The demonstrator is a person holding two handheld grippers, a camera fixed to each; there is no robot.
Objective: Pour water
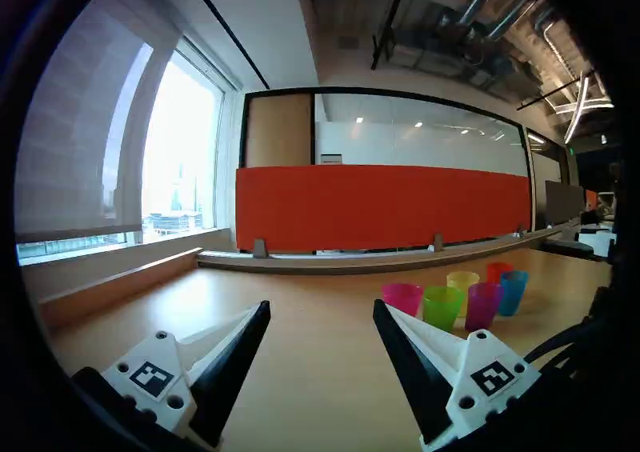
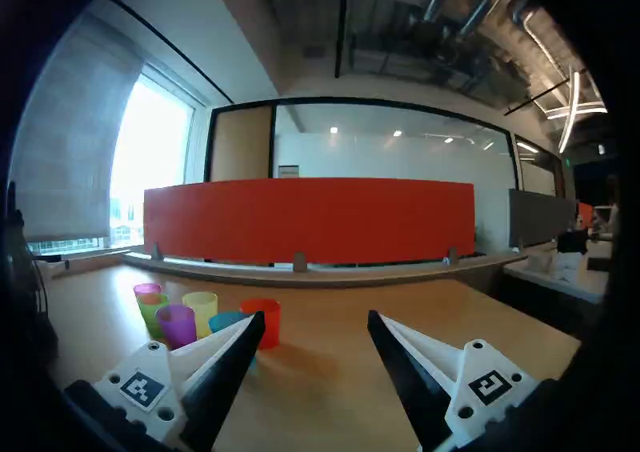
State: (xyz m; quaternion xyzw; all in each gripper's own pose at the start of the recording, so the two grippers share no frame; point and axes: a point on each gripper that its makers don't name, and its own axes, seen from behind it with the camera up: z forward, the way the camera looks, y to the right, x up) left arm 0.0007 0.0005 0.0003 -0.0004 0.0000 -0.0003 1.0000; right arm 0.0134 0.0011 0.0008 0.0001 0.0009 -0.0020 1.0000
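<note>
Gaping wide, left gripper [image 1: 320, 305] and right gripper [image 2: 315, 314] are held empty over the wooden desk [image 1: 320, 380]. Coloured plastic cups [image 1: 442, 306] are clustered at the left gripper's two o'clock.

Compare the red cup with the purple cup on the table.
Colour: the red cup is orange-red and the purple cup is a see-through violet.
Place: in the right gripper view the red cup stands at the right end of the cluster, while the purple cup is nearer its left end.
Cover: in the left gripper view the blue cup hides part of the red cup, while the purple cup stands in the front row.
Both stand upright, mouth up, on the wooden table.
</note>
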